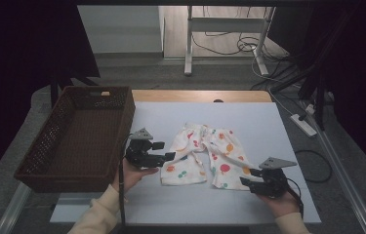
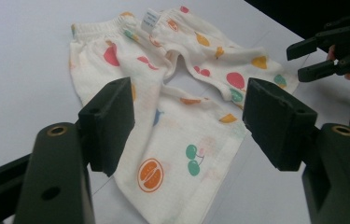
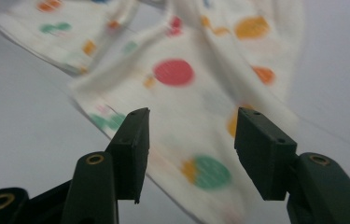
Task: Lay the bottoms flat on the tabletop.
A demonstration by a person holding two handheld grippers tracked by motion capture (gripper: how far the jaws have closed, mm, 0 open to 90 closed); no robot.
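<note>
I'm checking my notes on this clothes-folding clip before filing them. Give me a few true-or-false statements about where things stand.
1. The fruit-print shorts lie flat on the white table. True.
2. The brown wicker basket holds folded clothes. False: it is empty.
3. The left hand-held gripper is clamped on the shorts. False: its jaws stand open at the edge of one leg.
4. The right hand-held gripper has open jaws near the hem of the other leg. True.
5. The basket sits right of the shorts. False: it sits to their left.
</note>
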